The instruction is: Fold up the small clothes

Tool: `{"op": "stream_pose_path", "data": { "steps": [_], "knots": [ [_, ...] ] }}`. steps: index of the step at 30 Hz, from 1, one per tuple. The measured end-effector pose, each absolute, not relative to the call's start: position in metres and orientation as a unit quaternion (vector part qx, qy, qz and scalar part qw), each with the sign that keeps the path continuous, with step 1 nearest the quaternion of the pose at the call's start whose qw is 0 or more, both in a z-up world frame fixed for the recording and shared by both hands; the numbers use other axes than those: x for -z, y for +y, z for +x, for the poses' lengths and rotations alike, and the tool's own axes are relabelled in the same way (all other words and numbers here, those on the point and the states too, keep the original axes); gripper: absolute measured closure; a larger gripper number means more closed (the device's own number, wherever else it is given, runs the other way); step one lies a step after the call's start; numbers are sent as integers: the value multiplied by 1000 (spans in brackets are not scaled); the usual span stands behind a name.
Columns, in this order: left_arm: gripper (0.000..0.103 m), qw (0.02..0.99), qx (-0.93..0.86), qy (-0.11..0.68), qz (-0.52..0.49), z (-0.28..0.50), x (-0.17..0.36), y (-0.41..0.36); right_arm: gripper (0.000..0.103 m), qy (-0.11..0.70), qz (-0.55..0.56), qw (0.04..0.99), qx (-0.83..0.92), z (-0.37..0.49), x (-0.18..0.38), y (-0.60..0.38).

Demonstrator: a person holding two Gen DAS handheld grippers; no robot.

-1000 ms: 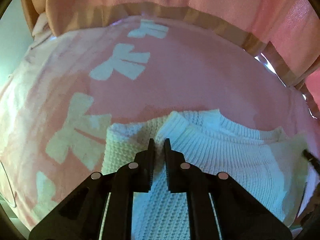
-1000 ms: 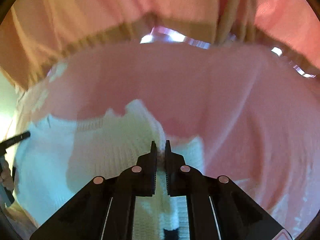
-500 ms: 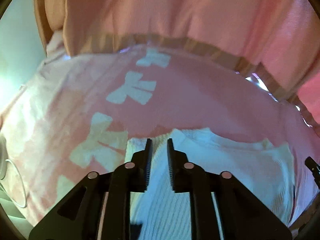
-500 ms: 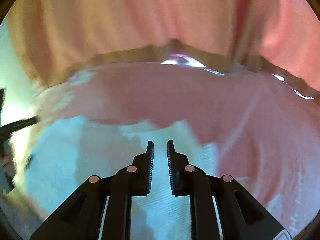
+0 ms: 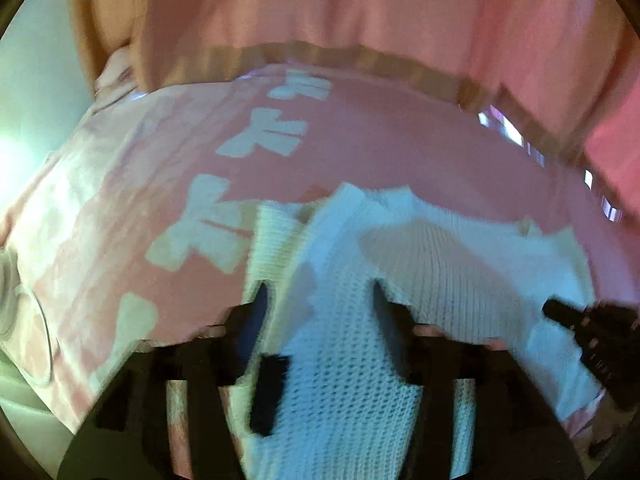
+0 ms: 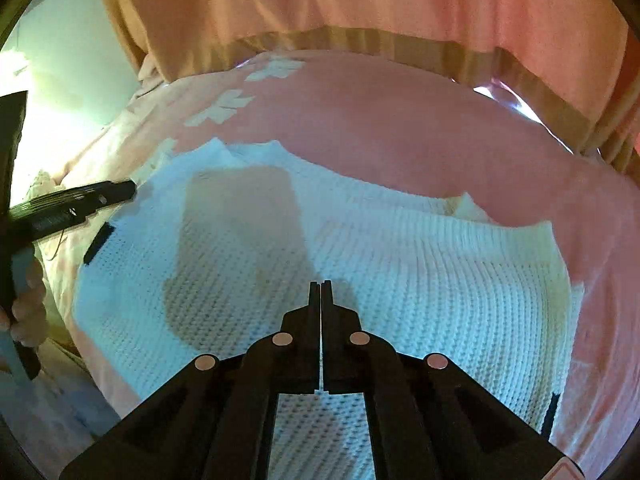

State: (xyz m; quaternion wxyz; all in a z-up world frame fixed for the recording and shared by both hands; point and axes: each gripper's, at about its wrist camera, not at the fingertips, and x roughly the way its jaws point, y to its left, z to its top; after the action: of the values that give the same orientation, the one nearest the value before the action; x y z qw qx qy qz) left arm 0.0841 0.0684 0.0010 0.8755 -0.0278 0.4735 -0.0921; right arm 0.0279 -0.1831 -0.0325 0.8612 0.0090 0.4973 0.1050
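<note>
A white knitted sweater lies spread flat on a pink blanket with white bows. My right gripper is shut and empty, held above the middle of the sweater. My left gripper is open, its jaws wide apart over the sweater's left part; this view is blurred by motion. The left gripper's fingers show at the sweater's left edge in the right wrist view. The right gripper's fingers show at the right in the left wrist view.
Pink curtains with a tan hem hang behind the bed. A pale wall stands at the far left. A small black tag sits on the sweater's left side, another at the right hem.
Both grippers let go of the sweater's top edge and drew back. The sweater now lies flat. The left gripper opened wide; the right gripper closed and lifted away.
</note>
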Motion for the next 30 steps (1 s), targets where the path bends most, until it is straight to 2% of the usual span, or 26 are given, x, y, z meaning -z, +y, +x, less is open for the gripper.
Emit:
{"op": "stream_pose_path", "data": {
  "steps": [1,3,7,9,13,18,19,21,22,24,30],
  "knots": [
    [33,878,80,467,-62,81,-3,84,103,511,2,853,-105,33,42,-180],
    [32,870,62,475,-118,79,2,111,103,544,-10,835,-86,46,69,-178],
    [32,855,52,483,-184,71,10,145,103,510,12,854,-104,43,41,-175],
    [32,855,62,478,-191,64,11,149,103,501,23,857,-117,47,34,-174],
    [23,842,85,498,-188,56,27,136,103,528,12,843,-98,66,61,-173],
    [23,802,102,552,-206,60,60,119,103,536,-13,839,-91,72,71,-163],
    [27,786,110,568,-219,62,70,117,103,537,-12,839,-91,73,72,-164],
    [56,795,111,561,-203,62,65,112,103,537,-12,838,-92,73,73,-165],
    [76,787,138,566,-205,64,62,109,103,538,-11,838,-92,74,73,-164],
    [79,787,143,555,-230,62,49,110,103,539,-8,837,-94,74,72,-165],
    [80,825,220,459,-244,30,-47,79,103,542,1,834,-102,75,73,-168]
  ]
}}
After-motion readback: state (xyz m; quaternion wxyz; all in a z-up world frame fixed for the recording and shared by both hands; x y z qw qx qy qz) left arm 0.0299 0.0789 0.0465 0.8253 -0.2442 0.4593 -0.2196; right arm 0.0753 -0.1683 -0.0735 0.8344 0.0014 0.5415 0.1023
